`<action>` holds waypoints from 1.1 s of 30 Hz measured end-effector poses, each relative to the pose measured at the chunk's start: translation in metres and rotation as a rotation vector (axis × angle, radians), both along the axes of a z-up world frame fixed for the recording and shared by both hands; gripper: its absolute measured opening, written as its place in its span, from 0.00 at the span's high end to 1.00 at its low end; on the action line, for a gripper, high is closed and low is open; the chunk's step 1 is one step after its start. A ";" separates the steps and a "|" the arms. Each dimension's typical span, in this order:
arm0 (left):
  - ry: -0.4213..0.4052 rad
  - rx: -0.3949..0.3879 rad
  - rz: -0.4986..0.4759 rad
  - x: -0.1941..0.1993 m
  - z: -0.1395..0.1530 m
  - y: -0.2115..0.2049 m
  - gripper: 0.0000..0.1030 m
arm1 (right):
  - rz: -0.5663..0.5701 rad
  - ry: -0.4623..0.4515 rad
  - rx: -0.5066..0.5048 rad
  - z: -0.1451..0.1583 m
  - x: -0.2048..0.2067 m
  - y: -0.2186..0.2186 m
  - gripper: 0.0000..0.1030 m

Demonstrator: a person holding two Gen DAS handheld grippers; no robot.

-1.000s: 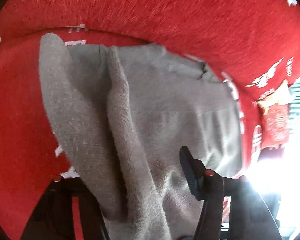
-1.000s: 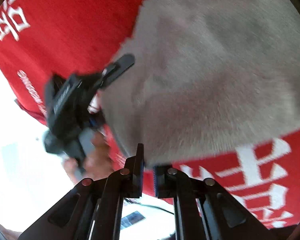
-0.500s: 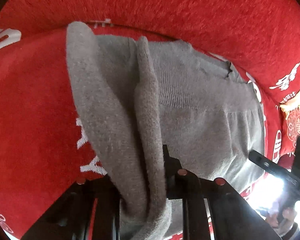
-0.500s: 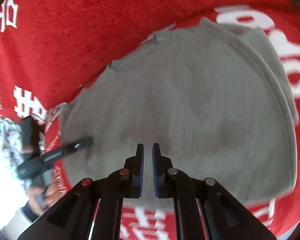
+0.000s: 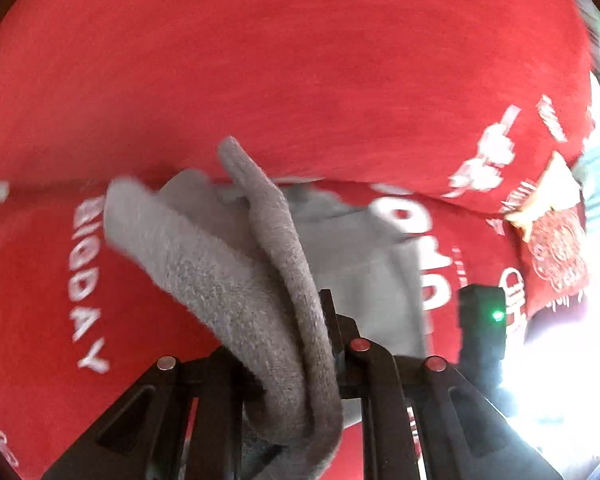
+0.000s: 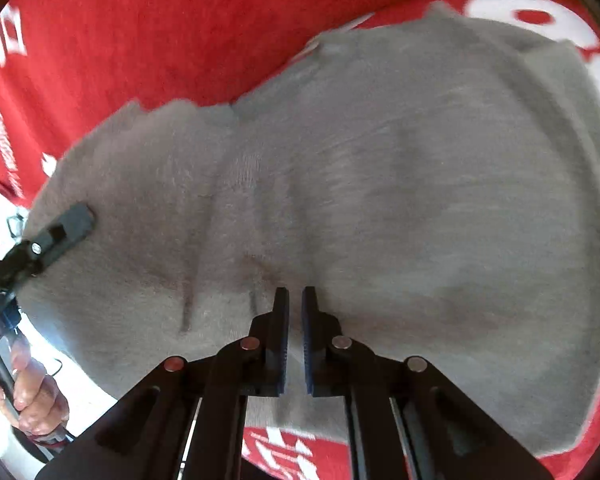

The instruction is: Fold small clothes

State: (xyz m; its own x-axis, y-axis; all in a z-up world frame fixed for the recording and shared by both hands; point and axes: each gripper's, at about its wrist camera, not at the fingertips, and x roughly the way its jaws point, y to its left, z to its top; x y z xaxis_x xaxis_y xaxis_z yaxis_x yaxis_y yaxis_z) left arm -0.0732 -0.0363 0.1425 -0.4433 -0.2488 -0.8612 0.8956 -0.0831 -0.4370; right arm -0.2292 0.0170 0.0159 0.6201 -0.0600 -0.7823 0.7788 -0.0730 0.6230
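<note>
Spreading across the whole scene is the red blanket (image 5: 300, 80) with white lettering, and on it lies the grey jumper (image 6: 400, 200), laid broad and mostly flat in the right wrist view. One side of that jumper is off the blanket: a thick fold of knit (image 5: 268, 300) runs up and into the left gripper (image 5: 300, 360), whose jaws have just been closing and now clamp the cloth between them. This reads as the start of a fold, with one edge lifted and ready to be carried over the body of the garment. The right gripper (image 6: 295, 312) hovers over the near middle of the jumper, jaws nearly together with only a thin gap and nothing between them. Next, the left needs to sweep its edge across and lay it square, while the right presses or steadies the flat part so nothing drags.
</note>
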 end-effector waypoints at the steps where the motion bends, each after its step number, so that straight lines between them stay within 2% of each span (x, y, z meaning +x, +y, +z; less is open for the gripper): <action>1: 0.006 -0.011 -0.020 -0.021 0.005 -0.005 0.84 | -0.031 -0.022 -0.006 0.005 -0.017 0.000 0.92; 4: -0.034 -0.024 -0.106 -0.090 0.003 -0.020 0.83 | -0.137 -0.100 -0.011 0.010 -0.068 0.000 0.92; 7: -0.096 -0.002 -0.170 -0.145 -0.023 -0.024 0.83 | -0.219 -0.162 0.016 0.000 -0.107 0.001 0.92; 10: -0.162 0.075 -0.182 -0.173 -0.059 -0.023 0.83 | -0.270 -0.201 0.077 -0.021 -0.128 0.005 0.88; 12: -0.185 0.094 -0.170 -0.179 -0.069 -0.021 0.82 | -0.292 -0.229 0.119 -0.036 -0.134 0.006 0.88; 13: -0.186 0.094 -0.169 -0.183 -0.068 -0.020 0.75 | -0.303 -0.249 0.134 -0.042 -0.136 0.007 0.88; 14: -0.178 0.091 -0.168 -0.184 -0.066 -0.018 0.62 | -0.314 -0.275 0.142 -0.046 -0.137 0.008 0.88; 15: -0.169 0.082 -0.168 -0.185 -0.062 -0.016 0.54 | -0.322 -0.296 0.146 -0.048 -0.138 0.009 0.88; 16: -0.166 0.064 -0.174 -0.187 -0.056 -0.013 0.41 | -0.328 -0.310 0.147 -0.050 -0.138 0.009 0.86; 17: -0.168 0.043 -0.185 -0.189 -0.049 -0.011 0.35 | -0.335 -0.323 0.149 -0.052 -0.138 0.009 0.83; 21: -0.108 -0.021 -0.264 -0.208 -0.018 -0.003 0.35 | -0.373 -0.373 0.173 -0.059 -0.138 0.005 0.81; 22: -0.090 -0.031 -0.265 -0.207 -0.011 -0.003 0.35 | -0.383 -0.385 0.177 -0.060 -0.155 0.008 0.79; 24: -0.075 -0.061 -0.251 -0.199 0.002 0.000 0.35 | -0.427 -0.432 0.179 -0.061 -0.164 0.008 0.69; 26: -0.104 -0.084 -0.205 -0.181 0.010 0.002 0.34 | -0.474 -0.488 0.187 -0.063 -0.175 0.013 0.54; 28: -0.142 -0.080 -0.140 -0.155 0.009 0.002 0.34 | -0.514 -0.540 0.198 -0.066 -0.180 0.015 0.48; 31: -0.227 -0.064 -0.056 -0.116 -0.003 0.002 0.34 | -0.561 -0.603 0.220 -0.069 -0.190 0.016 0.44; 33: -0.297 -0.023 -0.002 -0.087 -0.016 0.003 0.34 | -0.582 -0.636 0.225 -0.074 -0.190 0.017 0.44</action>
State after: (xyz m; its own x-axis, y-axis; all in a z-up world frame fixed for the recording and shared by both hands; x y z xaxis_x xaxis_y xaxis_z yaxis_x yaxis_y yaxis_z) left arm -0.1599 -0.0330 0.1260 -0.1731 -0.2692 -0.9474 0.9839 -0.0916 -0.1537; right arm -0.4189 0.0345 -0.0585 0.8604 -0.3869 -0.3317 0.0922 -0.5219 0.8480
